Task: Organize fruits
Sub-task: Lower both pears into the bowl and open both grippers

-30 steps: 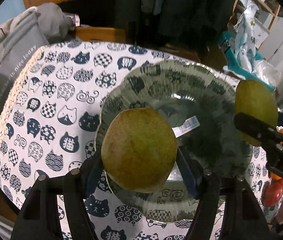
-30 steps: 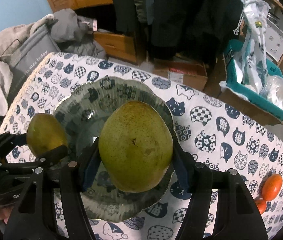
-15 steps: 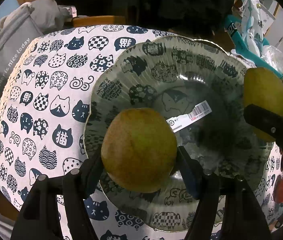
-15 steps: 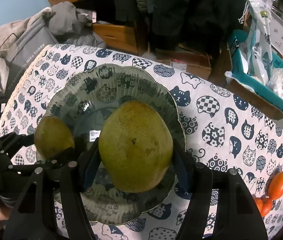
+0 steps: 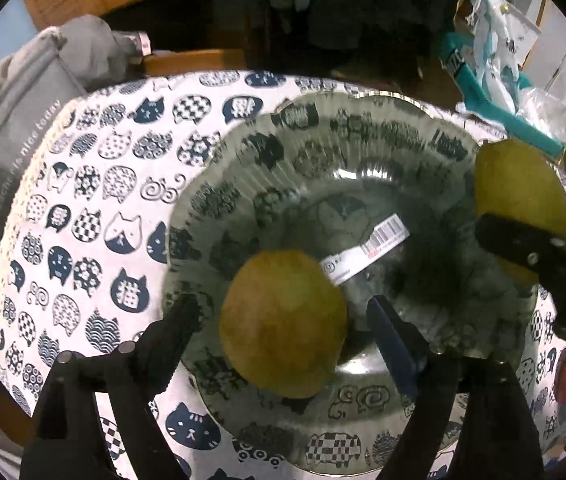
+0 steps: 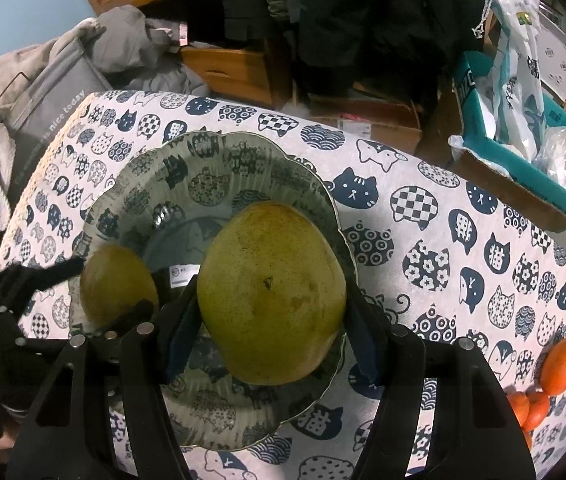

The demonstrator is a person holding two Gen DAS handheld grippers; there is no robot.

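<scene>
Nearest the left wrist camera, the left gripper (image 5: 283, 312) stands with its jaws spread and a gap on each side of the smaller pear (image 5: 283, 324), which looks to be resting on the glass plate (image 5: 363, 140) toward its 7 o'clock edge; I judge that fruit released. To finish this cleanly, the gripper should back straight out along its fingers, not sweep sideways, since the round fruit could roll on the smooth glass. In the right wrist view, the right gripper (image 6: 271, 320) is clamped on the larger pear (image 6: 271, 292), held over the plate's 4 o'clock side, just beside the smaller one. It should come down until the fruit bears on the glass, away from the scalloped rim, before the jaws part, leaving room so the two pears do not knock. A barcode label (image 5: 367, 252) lies at the plate's centre. Farther off, at 4 o'clock on the cat-print tablecloth (image 6: 423, 208), orange fruits (image 6: 561, 366) wait.
</scene>
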